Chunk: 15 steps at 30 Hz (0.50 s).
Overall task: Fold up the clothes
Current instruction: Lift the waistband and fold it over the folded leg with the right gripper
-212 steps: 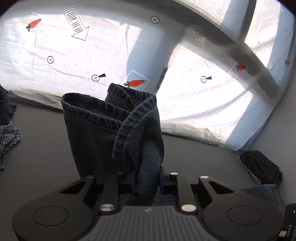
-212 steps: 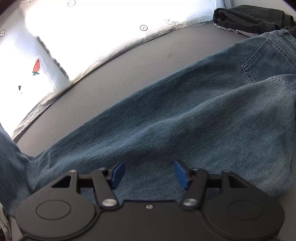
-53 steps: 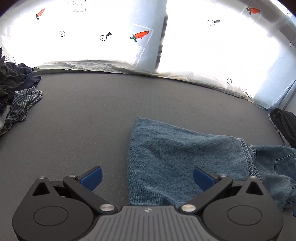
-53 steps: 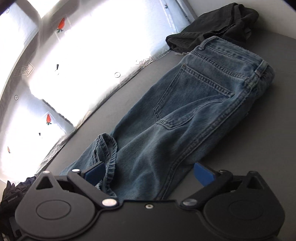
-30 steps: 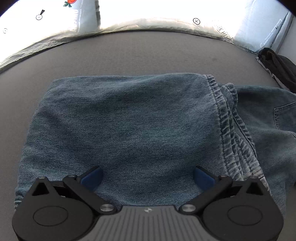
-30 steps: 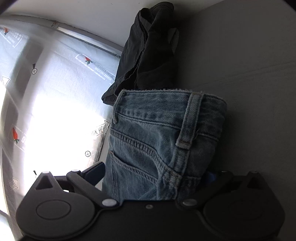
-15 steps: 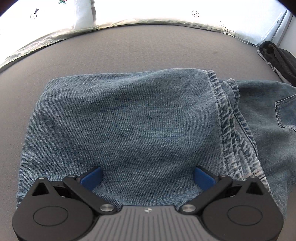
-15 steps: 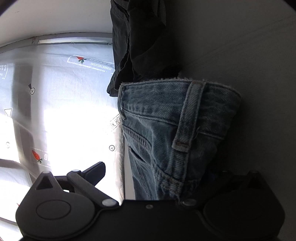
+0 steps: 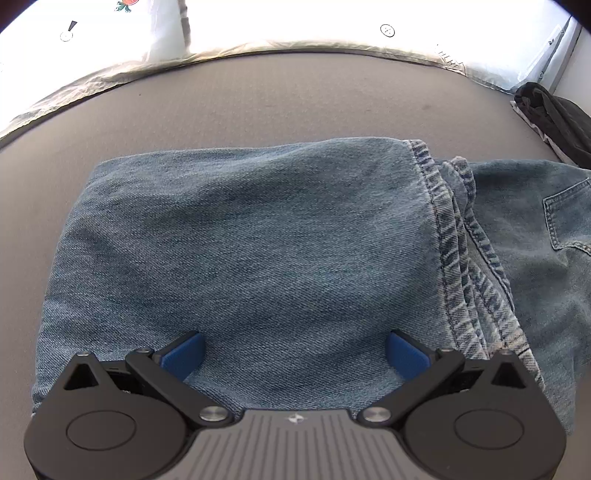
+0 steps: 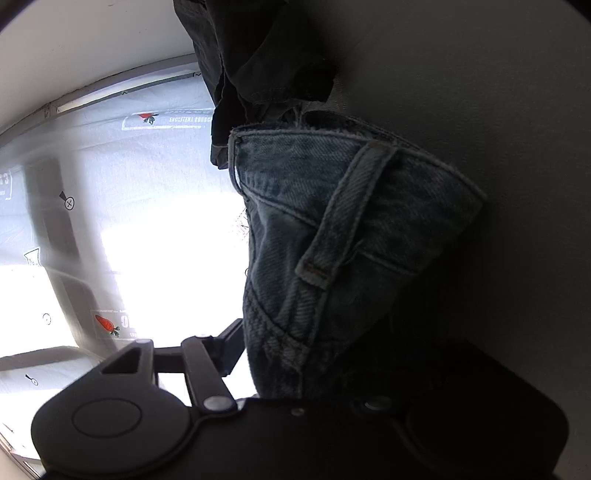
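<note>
Blue jeans [image 9: 258, 251] lie on the grey surface, the leg ends folded over so the hems [image 9: 454, 251] lie across the upper part. My left gripper [image 9: 293, 350] is open, its blue pads [image 9: 183, 352] resting low over the folded legs. My right gripper [image 10: 295, 365] is shut on the jeans' waistband [image 10: 332, 240] near a belt loop and holds it lifted; the right finger is hidden in shadow.
A dark garment [image 9: 554, 118] lies at the right edge of the grey surface [image 9: 258, 99], and shows just beyond the waistband in the right wrist view [image 10: 258, 62]. White printed sheeting [image 9: 295, 22] runs along the far edge.
My right gripper has closed on the waistband and lifted and tilted it. My left gripper has barely moved over the folded legs.
</note>
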Available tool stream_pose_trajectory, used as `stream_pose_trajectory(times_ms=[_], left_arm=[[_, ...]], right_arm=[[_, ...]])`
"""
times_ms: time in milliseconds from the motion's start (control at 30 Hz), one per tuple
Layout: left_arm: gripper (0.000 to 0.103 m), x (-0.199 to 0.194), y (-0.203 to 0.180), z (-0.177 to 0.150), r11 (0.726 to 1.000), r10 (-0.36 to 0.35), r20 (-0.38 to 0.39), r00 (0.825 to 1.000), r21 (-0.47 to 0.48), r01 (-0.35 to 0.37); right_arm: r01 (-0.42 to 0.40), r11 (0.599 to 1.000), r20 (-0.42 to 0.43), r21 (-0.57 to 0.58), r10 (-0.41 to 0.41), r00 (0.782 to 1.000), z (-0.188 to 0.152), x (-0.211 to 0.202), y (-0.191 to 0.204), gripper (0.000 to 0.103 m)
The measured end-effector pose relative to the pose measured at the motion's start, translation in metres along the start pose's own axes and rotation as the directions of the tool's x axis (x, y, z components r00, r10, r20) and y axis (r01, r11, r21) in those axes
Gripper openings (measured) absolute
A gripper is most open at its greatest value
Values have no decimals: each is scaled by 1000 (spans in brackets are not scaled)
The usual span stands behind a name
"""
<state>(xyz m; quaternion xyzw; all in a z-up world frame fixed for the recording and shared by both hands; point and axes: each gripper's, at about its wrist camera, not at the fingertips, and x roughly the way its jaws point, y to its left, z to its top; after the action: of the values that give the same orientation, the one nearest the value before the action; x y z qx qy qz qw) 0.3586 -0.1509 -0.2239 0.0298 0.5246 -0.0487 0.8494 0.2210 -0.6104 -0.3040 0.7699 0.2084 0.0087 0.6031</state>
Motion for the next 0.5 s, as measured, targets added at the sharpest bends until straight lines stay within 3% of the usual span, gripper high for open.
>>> stream_pose_trajectory(times_ms=[100,200,367,500], left_arm=[[103,-2,-3,-6,1000,-1,6,1000,2,1],[103,-2,-6,-5,1000,-2,5,1000,5,2],[103,-4,-8,-9,1000,-2,3,1000,10,2],[103,-2,-6,-5,1000,-4,-15,1000,14,5]], right_arm=[[-51,998,13,22,51,999,-9,-4,0,35],[-88,996,-4,-26,88,996,-20,-4,12,29],[-156,982,-12,-107,155,988,-44,-6,40,29],[-270,955,-110,-123,257,960,-66,11,58,28]])
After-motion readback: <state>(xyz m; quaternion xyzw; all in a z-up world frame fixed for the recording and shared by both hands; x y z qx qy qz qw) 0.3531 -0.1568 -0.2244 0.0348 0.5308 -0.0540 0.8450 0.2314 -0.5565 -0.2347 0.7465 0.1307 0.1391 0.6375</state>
